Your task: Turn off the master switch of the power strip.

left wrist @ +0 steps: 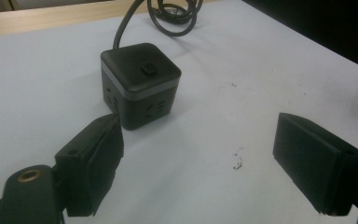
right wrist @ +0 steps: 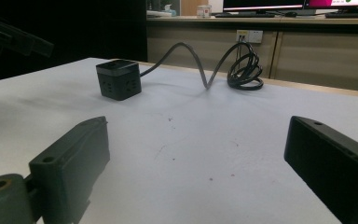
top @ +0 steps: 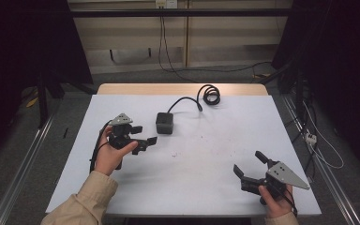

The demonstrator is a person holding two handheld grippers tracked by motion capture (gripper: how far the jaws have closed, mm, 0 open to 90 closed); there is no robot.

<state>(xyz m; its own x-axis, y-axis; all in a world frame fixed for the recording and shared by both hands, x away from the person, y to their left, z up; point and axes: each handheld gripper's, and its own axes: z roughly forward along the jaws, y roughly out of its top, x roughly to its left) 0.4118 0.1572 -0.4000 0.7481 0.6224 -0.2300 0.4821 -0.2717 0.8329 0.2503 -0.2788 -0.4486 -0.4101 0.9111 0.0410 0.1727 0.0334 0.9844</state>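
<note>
Now you are at the approach step: your left gripper [top: 144,134] hangs just beside the black power cube [top: 164,123] with its fingers [left wrist: 93,163] spread wide and holding nothing. That cube sits on the white counter [top: 206,154], its cord [top: 187,100] running back to a coil. Your right gripper [top: 249,164] waits well apart, fingers likewise released. Next, I judge, you need to bring the left fingers around the cube's sides before squeezing.
</note>
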